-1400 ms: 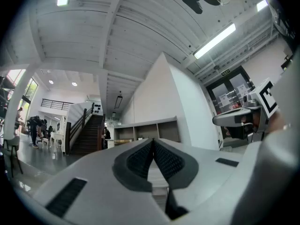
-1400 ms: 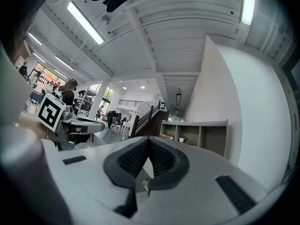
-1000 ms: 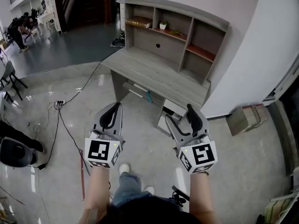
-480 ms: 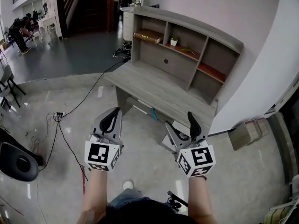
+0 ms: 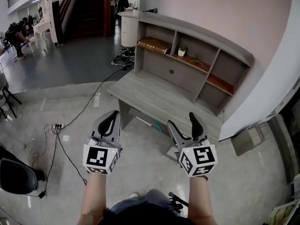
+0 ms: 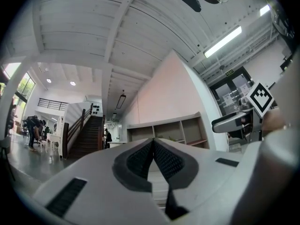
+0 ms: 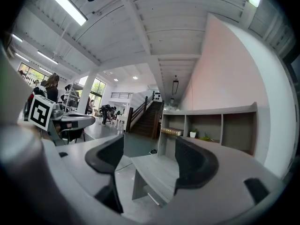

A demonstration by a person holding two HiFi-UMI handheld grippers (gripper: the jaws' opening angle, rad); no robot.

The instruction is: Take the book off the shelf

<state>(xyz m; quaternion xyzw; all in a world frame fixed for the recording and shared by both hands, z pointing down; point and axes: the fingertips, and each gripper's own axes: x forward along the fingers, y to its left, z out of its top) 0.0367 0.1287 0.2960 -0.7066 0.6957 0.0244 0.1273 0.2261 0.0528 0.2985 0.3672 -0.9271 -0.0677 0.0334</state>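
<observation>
Desk top (image 5: pixel 159 95) is open along its whole front edge. The hutch (image 5: pixel 201 34) sits on the back edge. Its top-left bay holds only the book (image 5: pixel 153 45), lying flat, with an open front and headroom above. A divider (image 5: pixel 174 43) bounds the bay's right side, and a potted plant (image 5: pixel 182 51) stands just past it. Cables (image 5: pixel 123 60) lie on the floor off the desk's left edge. A chair (image 5: pixel 16 175) stands well apart to the left.

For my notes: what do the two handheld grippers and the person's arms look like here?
The left gripper and the right gripper both have light grey bodies, with black ribbed pads lining the jaws. Each carries a white cube printed with black square markers and a small green light. The forearms are bare, with no sleeves in view.
</observation>
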